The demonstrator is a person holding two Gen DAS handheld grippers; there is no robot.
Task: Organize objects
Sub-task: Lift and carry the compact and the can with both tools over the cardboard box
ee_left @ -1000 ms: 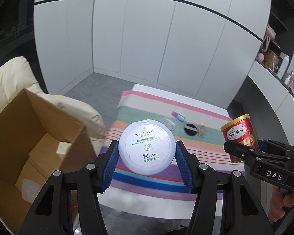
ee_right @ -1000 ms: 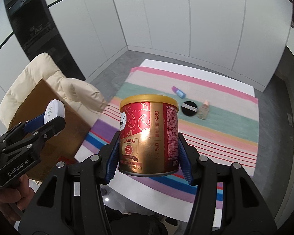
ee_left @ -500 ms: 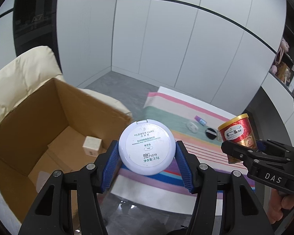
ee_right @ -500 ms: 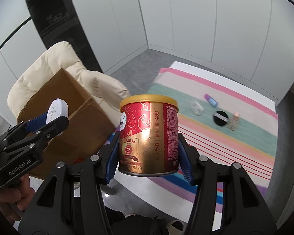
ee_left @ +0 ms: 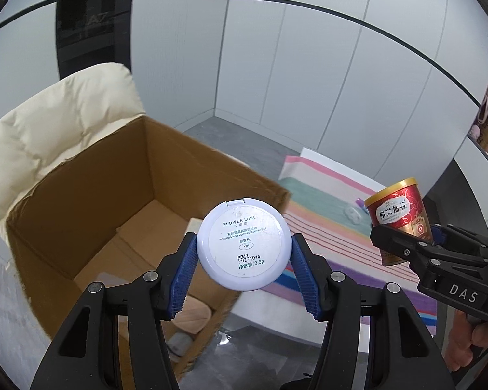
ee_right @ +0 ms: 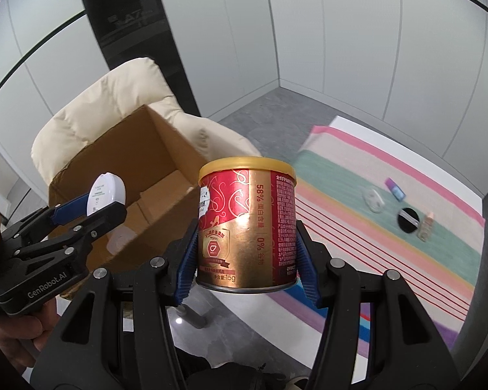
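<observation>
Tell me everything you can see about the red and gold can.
The red and gold can is a short cylinder, metallic looking, with a gold lid, red swirl pattern, a gold lower band and printed text. It is upright, slightly tilted, held in the air by the right gripper, blue pads pressing its lower sides. Nothing else touches it.

White compact point(ee_left: 244, 243), red-and-gold can point(ee_right: 247, 224), brown cardboard box point(ee_left: 91, 195), cream chair point(ee_left: 58, 120), pastel striped cloth point(ee_right: 390, 201), perhaps a rug.

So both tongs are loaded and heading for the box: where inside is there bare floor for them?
The cardboard box has bare floor along its back wall and middle. Its near corner is crowded with a pale rounded item; a small white box sits behind the compact.
</observation>
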